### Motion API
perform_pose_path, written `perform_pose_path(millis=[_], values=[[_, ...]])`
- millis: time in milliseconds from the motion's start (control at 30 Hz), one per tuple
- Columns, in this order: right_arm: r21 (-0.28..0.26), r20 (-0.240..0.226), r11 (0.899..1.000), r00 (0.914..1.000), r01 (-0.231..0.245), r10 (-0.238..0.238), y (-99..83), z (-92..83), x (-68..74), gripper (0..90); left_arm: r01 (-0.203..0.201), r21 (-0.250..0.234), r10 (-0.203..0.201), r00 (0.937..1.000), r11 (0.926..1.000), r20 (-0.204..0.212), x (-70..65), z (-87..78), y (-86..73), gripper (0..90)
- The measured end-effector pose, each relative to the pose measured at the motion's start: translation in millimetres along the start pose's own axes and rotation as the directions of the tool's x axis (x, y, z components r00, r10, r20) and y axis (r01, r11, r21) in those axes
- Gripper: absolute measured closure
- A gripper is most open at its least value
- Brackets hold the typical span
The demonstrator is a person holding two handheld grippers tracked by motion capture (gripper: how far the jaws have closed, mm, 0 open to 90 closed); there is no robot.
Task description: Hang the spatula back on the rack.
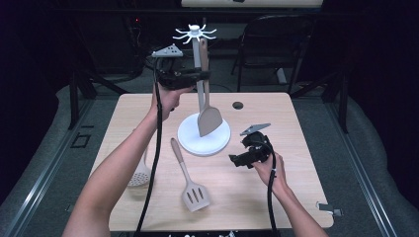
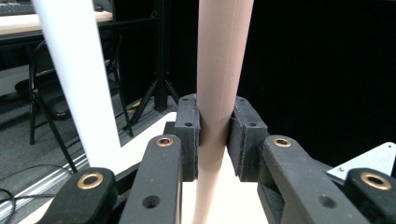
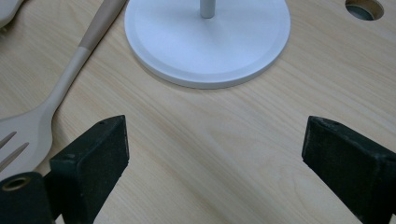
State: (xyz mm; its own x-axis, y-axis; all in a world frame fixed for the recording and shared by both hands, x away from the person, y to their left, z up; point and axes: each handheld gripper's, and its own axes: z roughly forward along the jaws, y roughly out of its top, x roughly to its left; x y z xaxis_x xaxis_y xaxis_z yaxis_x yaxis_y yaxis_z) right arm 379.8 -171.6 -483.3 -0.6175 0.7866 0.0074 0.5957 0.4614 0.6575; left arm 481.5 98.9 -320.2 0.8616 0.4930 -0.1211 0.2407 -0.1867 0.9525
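Observation:
A white utensil stand (image 1: pixel 203 133) with a round base, a thin pole and hooks at the top (image 1: pixel 194 33) sits mid-table. My left gripper (image 1: pixel 200 75) is raised beside the pole and shut on the handle of a beige solid spatula (image 1: pixel 209 120), which hangs upright with its blade over the base. In the left gripper view the pads clamp the handle (image 2: pixel 215 93), with the white pole (image 2: pixel 77 74) to the left. My right gripper (image 1: pixel 237 160) hovers low over the table, right of the base, jaws open and empty (image 3: pixel 215 163).
A beige slotted turner (image 1: pixel 190 177) lies on the wooden table (image 1: pixel 257 202) in front of the stand, also in the right gripper view (image 3: pixel 51 98). A slotted spoon (image 1: pixel 140 174) lies partly under my left forearm. A round hole (image 1: pixel 237 105) sits near the far edge.

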Motion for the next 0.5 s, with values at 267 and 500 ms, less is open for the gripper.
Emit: perform_pose_path(millis=[267, 500], values=[[0.005, 0.004, 1.0, 1.0, 0.005, -0.005, 0.1, -0.2, -0.5, 7.1, 0.006, 0.004, -0.006, 1.0, 1.0, -0.001, 2.8, 1.6, -0.7, 75.6], [0.008, 0.005, 1.0, 1.0, 0.003, -0.003, -0.1, -0.3, -1.1, 7.1, 0.012, -0.001, -0.012, 0.9999, 0.9999, 0.0, 3.5, 2.5, -0.6, 75.6]])
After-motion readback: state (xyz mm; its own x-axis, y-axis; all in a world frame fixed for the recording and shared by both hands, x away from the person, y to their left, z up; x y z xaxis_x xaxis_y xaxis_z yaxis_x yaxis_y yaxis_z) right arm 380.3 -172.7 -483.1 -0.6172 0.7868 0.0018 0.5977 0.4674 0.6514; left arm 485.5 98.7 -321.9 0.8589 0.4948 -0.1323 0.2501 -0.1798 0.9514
